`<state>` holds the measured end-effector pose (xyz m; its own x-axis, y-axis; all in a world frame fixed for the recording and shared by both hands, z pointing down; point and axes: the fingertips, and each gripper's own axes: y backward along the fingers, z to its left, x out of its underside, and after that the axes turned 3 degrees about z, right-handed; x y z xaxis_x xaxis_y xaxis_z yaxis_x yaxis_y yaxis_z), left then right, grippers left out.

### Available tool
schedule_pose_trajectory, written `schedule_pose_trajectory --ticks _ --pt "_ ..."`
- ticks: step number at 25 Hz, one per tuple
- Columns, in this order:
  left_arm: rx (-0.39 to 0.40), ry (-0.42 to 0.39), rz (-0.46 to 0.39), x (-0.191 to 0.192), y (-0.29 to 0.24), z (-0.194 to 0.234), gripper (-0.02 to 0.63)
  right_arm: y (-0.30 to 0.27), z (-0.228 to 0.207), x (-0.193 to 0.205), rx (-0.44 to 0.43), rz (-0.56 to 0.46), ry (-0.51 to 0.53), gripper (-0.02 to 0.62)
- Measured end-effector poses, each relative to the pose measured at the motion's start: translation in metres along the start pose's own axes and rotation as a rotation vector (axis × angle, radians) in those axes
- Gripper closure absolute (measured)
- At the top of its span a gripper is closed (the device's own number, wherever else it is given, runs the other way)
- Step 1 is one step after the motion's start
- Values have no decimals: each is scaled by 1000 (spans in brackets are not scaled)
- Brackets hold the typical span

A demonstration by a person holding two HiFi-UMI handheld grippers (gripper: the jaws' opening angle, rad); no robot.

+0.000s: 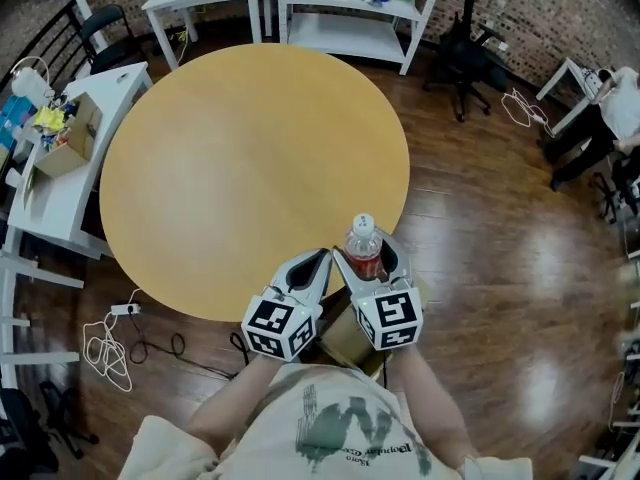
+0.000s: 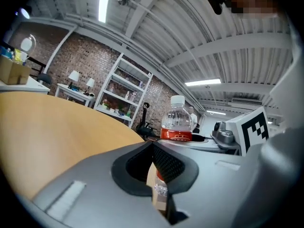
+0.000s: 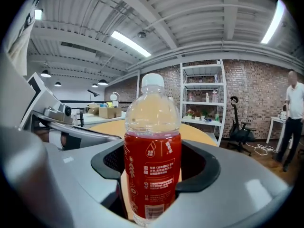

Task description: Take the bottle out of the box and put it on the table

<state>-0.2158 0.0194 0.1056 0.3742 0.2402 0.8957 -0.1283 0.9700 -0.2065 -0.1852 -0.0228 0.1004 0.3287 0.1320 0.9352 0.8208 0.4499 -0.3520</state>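
Far left: white side table (image 1: 60,193) carrying a small carton (image 1: 68,138); white cable (image 1: 108,348) coiled on the wood floor below it. Centre: round tan table (image 1: 250,168), top bare. At its near rim, left gripper (image 1: 318,258) with jaws drawn together, nothing between the pads; the left gripper view (image 2: 159,172) shows only a thin slit through which cardboard and the bottle's lower part appear. Just beside it, right gripper (image 1: 368,255) clamped on the bottle (image 1: 363,248): both pads press the red label, bottle upright, white cap up, clear upper part above red liquid (image 3: 152,146). Bottle sits at the table's edge, over the brown box (image 1: 343,346) that lies under both grippers; its base is hidden, so contact with the box cannot be told. Right: black office chair (image 1: 462,53), and a person (image 3: 290,122) standing in the background.
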Motion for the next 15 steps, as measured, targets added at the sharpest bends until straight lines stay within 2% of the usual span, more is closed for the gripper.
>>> schedule_pose_trajectory --ticks 9,12,15 --pt "-160 64 -94 -32 51 80 606 -59 63 -31 -100 -28 -1 291" --pt "-211 64 -100 -35 65 104 606 -87 82 -38 -125 -47 -16 290" --pt "-268 98 -102 -36 75 132 606 -117 99 -41 -131 -60 -20 290"
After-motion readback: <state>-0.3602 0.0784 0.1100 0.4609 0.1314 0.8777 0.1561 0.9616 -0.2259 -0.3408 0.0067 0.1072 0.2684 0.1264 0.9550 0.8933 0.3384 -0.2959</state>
